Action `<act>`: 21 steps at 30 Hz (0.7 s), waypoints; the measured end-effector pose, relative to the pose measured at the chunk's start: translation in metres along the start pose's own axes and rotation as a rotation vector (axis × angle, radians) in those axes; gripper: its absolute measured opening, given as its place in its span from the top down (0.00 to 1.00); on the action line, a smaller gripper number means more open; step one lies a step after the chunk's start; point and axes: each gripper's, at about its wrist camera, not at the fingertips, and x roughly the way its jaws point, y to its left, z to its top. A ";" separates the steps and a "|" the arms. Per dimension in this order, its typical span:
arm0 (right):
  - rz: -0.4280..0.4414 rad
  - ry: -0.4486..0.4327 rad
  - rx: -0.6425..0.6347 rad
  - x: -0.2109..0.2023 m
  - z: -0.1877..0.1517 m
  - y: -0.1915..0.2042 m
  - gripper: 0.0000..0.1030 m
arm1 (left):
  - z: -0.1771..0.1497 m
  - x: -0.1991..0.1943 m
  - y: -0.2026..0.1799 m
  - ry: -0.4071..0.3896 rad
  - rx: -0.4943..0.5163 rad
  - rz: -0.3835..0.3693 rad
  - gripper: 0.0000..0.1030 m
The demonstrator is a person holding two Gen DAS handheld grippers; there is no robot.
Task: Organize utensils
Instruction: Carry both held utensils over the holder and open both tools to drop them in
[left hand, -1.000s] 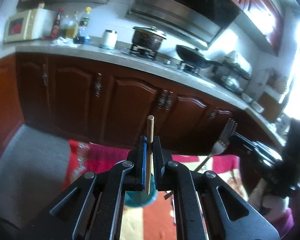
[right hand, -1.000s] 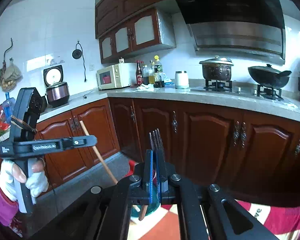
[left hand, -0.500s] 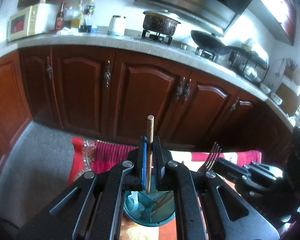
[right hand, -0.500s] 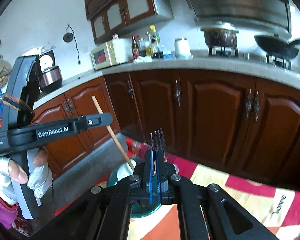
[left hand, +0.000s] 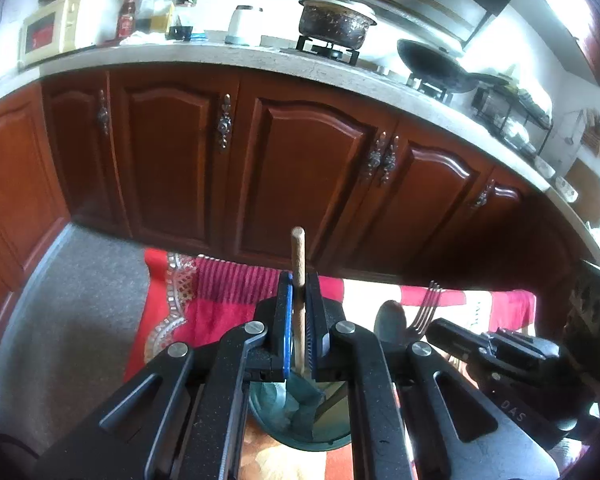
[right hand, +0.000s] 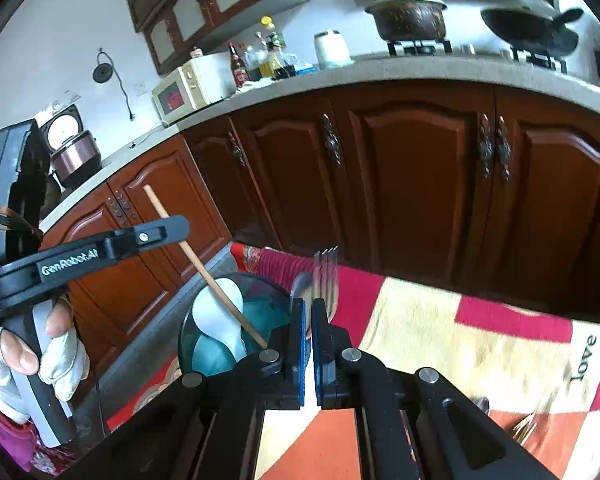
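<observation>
My left gripper (left hand: 299, 322) is shut on a wooden chopstick (left hand: 298, 264) that stands upright, its lower end inside a teal cup (left hand: 300, 420) right below. In the right wrist view the chopstick (right hand: 204, 268) slants down into the cup (right hand: 220, 344), which holds a white spoon (right hand: 220, 312). My right gripper (right hand: 307, 322) has its jaws slightly parted; a metal fork (right hand: 326, 276), blurred, stands just ahead of them by the cup's rim. The fork (left hand: 422, 312) also shows in the left wrist view, ahead of the right gripper (left hand: 444, 330).
The cup stands on a red, cream and orange patterned cloth (right hand: 460, 344) over the table. Dark wooden cabinets (left hand: 300, 168) and a counter with a pot (left hand: 336, 20) and microwave (right hand: 188, 88) lie behind. More utensils (right hand: 524, 428) lie on the cloth at right.
Both grippers have tilted down and closed in on the cup. The chopstick's lower end has gone into the cup. The fork has tipped forward out of my right gripper's parted jaws.
</observation>
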 end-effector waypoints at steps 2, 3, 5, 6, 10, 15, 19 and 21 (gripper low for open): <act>-0.003 0.002 0.022 -0.001 -0.002 -0.004 0.98 | -0.001 0.001 0.001 0.009 -0.006 0.005 0.96; 0.000 0.000 0.031 -0.002 -0.002 -0.005 0.98 | -0.003 0.001 0.002 0.010 -0.006 0.007 0.96; -0.001 -0.007 0.032 -0.005 -0.002 -0.006 0.98 | -0.004 0.001 0.001 0.011 -0.003 0.022 0.94; 0.000 -0.007 0.029 -0.007 -0.002 -0.005 0.97 | -0.005 0.001 0.001 0.013 -0.005 0.022 0.91; -0.001 0.001 0.028 -0.011 -0.005 -0.005 0.95 | -0.007 -0.004 0.003 0.005 -0.018 0.027 0.67; -0.001 -0.002 0.037 -0.016 -0.009 -0.003 0.85 | -0.009 -0.014 0.003 -0.018 -0.015 0.062 0.62; 0.004 -0.005 0.033 -0.022 -0.012 0.001 0.82 | -0.014 -0.024 0.003 -0.035 -0.009 0.080 0.62; 0.005 -0.008 0.027 -0.026 -0.015 0.003 0.82 | -0.016 -0.031 0.002 -0.046 -0.007 0.087 0.62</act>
